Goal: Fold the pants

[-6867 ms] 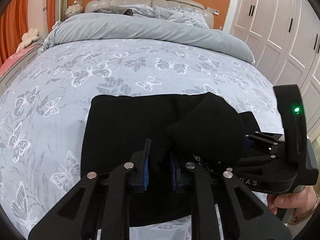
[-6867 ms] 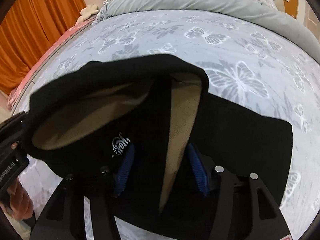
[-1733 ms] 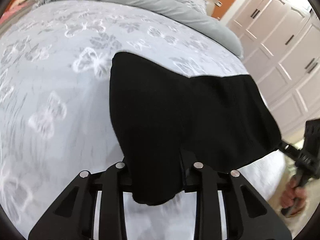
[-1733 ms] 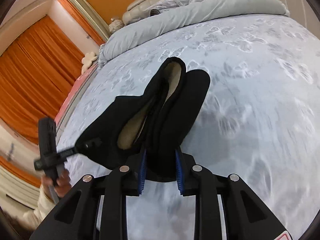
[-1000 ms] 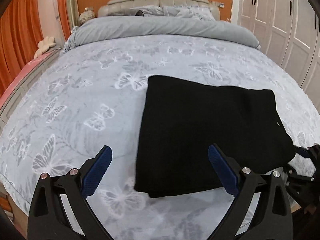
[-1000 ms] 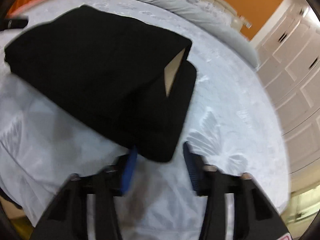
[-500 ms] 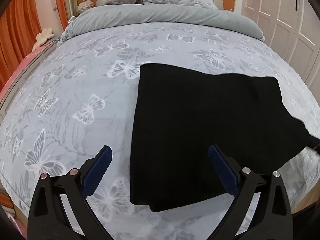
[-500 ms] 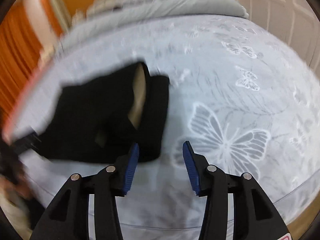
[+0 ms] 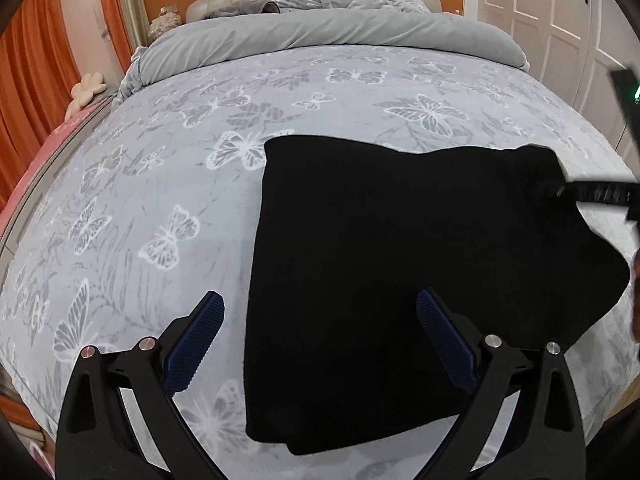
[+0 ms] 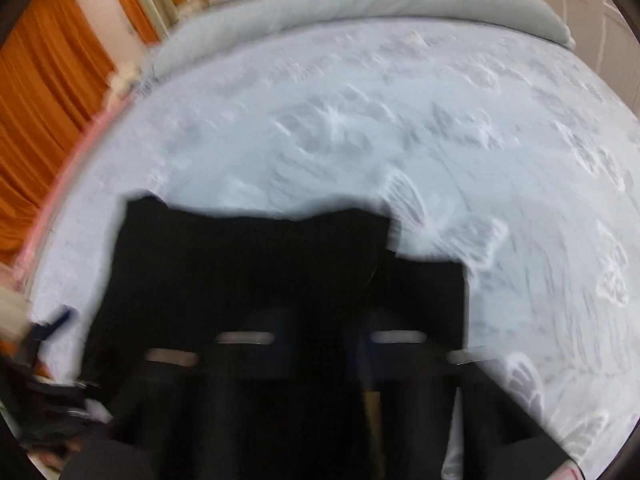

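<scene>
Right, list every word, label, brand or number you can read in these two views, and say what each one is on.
None can be read.
black pants: no label or print shows on the folded cloth.
left gripper: open above the butterfly bedspread, no lettering on its blue pads.
right gripper: the view is motion-blurred, nothing legible.

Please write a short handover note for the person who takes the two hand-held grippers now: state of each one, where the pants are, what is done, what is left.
Left hand-held gripper: open, holding nothing, above the near edge of the pants.
Right hand-held gripper: over the pants; too blurred to tell open or shut.
Pants: folded into a compact black rectangle on the butterfly bedspread.
Left: perhaps tidy the uneven right edge.
</scene>
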The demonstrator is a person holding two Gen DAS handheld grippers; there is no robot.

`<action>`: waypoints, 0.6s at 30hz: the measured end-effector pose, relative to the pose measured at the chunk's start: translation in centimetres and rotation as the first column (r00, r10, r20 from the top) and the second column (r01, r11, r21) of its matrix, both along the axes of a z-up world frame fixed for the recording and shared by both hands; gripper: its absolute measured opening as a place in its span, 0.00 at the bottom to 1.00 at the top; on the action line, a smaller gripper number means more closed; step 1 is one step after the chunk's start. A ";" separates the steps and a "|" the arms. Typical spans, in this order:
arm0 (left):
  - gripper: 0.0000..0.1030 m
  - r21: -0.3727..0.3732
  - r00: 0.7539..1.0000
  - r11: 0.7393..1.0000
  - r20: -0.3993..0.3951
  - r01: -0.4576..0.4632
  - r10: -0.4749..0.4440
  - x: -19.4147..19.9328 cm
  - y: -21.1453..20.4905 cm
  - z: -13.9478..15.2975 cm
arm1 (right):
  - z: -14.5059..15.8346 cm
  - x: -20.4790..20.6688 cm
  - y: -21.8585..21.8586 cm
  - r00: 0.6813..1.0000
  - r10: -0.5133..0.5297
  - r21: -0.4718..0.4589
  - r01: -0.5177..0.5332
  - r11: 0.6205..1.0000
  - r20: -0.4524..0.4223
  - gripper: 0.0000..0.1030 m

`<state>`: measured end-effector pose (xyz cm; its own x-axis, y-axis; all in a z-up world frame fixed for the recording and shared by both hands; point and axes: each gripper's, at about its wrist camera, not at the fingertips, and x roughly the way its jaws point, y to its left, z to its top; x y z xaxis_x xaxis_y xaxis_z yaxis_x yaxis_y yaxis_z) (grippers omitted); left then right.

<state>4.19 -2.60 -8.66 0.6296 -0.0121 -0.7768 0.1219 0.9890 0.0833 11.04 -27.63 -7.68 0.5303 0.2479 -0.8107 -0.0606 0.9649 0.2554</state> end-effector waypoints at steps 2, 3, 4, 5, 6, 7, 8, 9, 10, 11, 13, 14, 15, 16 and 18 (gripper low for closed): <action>0.93 -0.009 1.000 1.000 -0.002 -0.001 0.001 0.3 0.0 0.0 | 2.5 -0.9 0.5 0.994 0.020 -0.035 -0.016 0.999 0.104 0.11; 0.93 -0.012 1.000 1.000 -0.007 -0.002 0.002 0.5 -0.1 -0.1 | 2.2 -0.5 0.5 0.994 0.009 -0.110 0.003 0.994 0.106 0.11; 0.93 -0.020 1.000 1.000 -0.014 0.001 -0.001 0.7 -0.2 -0.2 | 1.0 0.0 0.3 0.998 -0.007 -0.152 0.017 0.988 0.066 0.11; 0.94 -0.026 1.000 1.000 -0.019 0.007 -0.007 0.8 -0.3 -0.3 | -1.5 0.9 -0.3 0.999 -0.048 -0.204 0.044 0.978 -0.011 0.11; 0.95 -0.027 1.000 1.000 -0.023 0.011 -0.012 0.8 -0.4 -0.4 | -2.2 0.8 -1.0 0.998 -0.064 -0.179 0.058 0.982 -0.029 0.12; 0.95 -0.017 1.000 1.000 -0.021 0.014 -0.014 0.7 -0.6 -0.4 | -1.8 0.7 -1.3 0.997 -0.079 -0.151 0.075 0.986 -0.018 0.13; 0.95 -0.004 1.000 1.000 -0.014 0.012 -0.012 0.6 -0.7 -0.4 | -0.6 0.3 -1.4 0.996 -0.093 -0.123 0.093 0.988 0.004 0.17; 0.94 0.009 1.000 1.000 -0.005 0.010 -0.010 0.5 -0.8 -0.3 | 1.6 -1.0 -1.3 0.992 -0.105 -0.101 0.112 0.989 0.077 0.20; 0.94 0.012 1.000 1.000 -0.002 0.008 -0.008 0.4 -0.7 -0.3 | 3.1 -1.9 -1.0 0.986 -0.101 -0.085 0.113 0.990 0.136 0.22; 0.94 0.007 1.000 1.000 -0.002 0.008 -0.008 0.4 -0.7 -0.2 | 4.5 -3.0 -0.6 0.979 -0.087 -0.067 0.101 0.993 0.186 0.22; 0.94 0.002 1.000 1.000 -0.002 0.004 -0.004 0.3 -0.7 -0.1 | 6.0 -4.5 1.0 0.972 -0.026 -0.011 0.030 0.999 0.232 0.22; 0.94 0.007 1.000 1.000 -0.001 0.003 -0.003 0.3 -0.7 -0.1 | 5.7 -4.3 1.8 0.976 0.013 0.019 -0.018 1.000 0.218 0.21; 0.94 0.014 1.000 1.000 -0.001 0.003 -0.003 0.3 -0.8 -0.3 | 4.3 -3.4 3.0 0.986 0.058 0.038 -0.065 0.997 0.157 0.18; 0.94 0.017 1.000 1.000 -0.001 0.001 -0.001 0.3 -0.8 -0.3 | 3.1 -2.9 3.5 0.991 0.071 0.033 -0.075 0.997 0.111 0.17; 0.95 0.019 1.000 1.000 0.001 0.000 0.000 0.3 -0.7 -0.5 | -1.1 -1.0 4.0 0.998 0.052 -0.046 -0.054 0.997 -0.042 0.07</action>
<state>4.49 -3.34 -9.14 0.6306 0.0029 -0.7761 0.1215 0.9873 0.1024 10.06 -23.62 -8.74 0.4840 0.2354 -0.8428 -0.1023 0.9718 0.2126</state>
